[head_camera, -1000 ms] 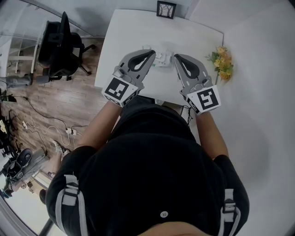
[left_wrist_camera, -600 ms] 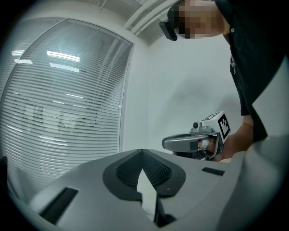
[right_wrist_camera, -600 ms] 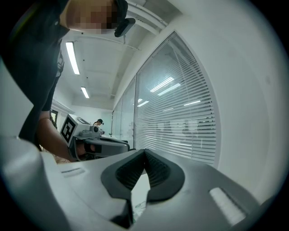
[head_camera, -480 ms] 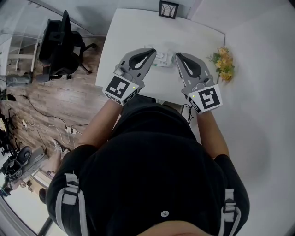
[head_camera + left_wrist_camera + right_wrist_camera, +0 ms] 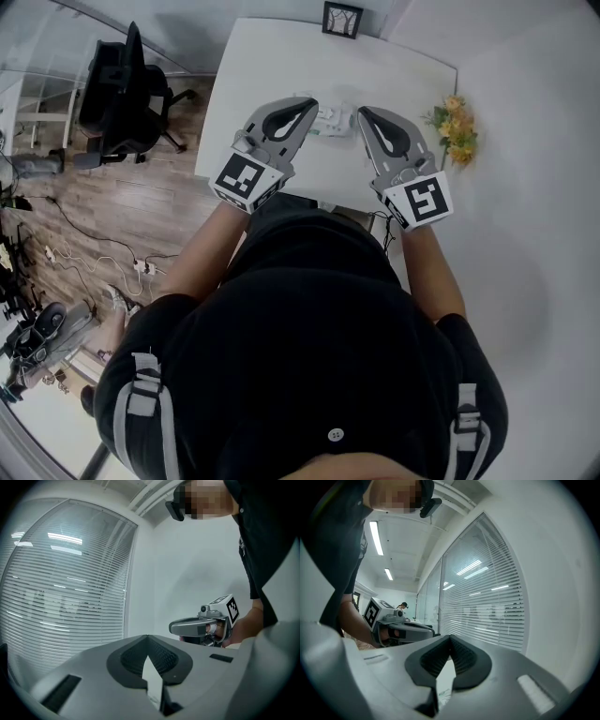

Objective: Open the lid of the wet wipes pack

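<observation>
Far left of the wet wipes pack (image 5: 332, 120), off the tabletop (image 5: 281, 56) altogether, an office chair (image 5: 127, 89) stands on the wood floor. Next comes the left claw (image 5: 307, 106). Its jaws are drawn together to a point with nothing between them, and that point sits at the pack's left end, touching or just short of it (the head view cannot settle which). The pack lies near the tabletop's middle, between the two claw tips. Its long axis appears to run across from one tip to the other, and the lid cannot be made out from here. At the pack's right end is the right claw (image 5: 362, 113), also pinched fully closed and empty, aimed inward at the pack. Both tips look about equally near, so either hand could likely work the lid while the other steadies the pack. Right of the pack, by the tabletop's edge, sits a small bunch of flowers (image 5: 454, 127).
</observation>
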A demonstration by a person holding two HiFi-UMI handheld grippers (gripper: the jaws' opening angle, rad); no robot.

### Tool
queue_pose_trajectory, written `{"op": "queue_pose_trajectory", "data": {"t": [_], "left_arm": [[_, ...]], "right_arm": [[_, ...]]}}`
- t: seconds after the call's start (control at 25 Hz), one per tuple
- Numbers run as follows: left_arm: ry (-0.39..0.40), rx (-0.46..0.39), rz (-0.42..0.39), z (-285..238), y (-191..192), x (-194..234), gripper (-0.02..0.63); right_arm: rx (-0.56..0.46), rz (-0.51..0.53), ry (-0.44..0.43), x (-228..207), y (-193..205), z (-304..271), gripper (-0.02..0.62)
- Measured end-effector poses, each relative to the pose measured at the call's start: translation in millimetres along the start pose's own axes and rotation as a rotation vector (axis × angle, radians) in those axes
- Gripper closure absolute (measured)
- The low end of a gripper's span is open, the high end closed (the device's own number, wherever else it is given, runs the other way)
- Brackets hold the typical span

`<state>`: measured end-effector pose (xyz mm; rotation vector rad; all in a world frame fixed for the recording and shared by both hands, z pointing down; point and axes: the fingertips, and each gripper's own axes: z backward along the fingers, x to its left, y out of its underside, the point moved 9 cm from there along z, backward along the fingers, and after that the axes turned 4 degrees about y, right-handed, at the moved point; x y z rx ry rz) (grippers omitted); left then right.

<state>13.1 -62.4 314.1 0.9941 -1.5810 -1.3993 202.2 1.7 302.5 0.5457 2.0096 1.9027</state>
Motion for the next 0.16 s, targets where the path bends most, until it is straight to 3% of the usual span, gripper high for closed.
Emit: {"op": "queue_pose_trajectory", "data": {"t": [0.16], "left_arm": [[0.003,0.008,-0.003,0.0,3.1,-2.7,0.598]], "right_arm": [[0.001,0.0,0.0,0.5,2.2,3.9,0.586]]}}
